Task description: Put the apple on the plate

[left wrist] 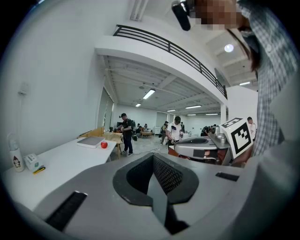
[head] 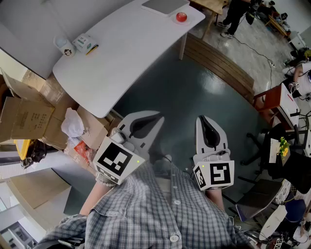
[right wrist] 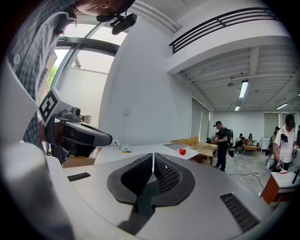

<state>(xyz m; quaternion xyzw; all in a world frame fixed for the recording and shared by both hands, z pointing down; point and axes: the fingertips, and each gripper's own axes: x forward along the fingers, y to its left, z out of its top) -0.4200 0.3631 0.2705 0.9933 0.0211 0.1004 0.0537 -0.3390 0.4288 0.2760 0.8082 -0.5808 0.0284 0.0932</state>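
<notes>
A red apple (head: 181,17) rests near the far right end of a white table (head: 121,44), beside a flat grey slab (head: 165,5). It shows small and far off in the left gripper view, apple (left wrist: 104,145), and in the right gripper view, apple (right wrist: 182,151). I cannot make out a plate. My left gripper (head: 156,118) and right gripper (head: 204,118) are held side by side over the dark floor, well short of the table. Each is shut with nothing in it: left gripper (left wrist: 153,157), right gripper (right wrist: 153,155).
A small carton (head: 85,43) and a white cup (head: 64,46) stand at the table's left end. Cardboard boxes (head: 29,116) and bags are piled under and left of it. A wooden platform (head: 218,63) runs to the right; a person (head: 236,14) stands beyond; office chairs (head: 272,141) crowd the right.
</notes>
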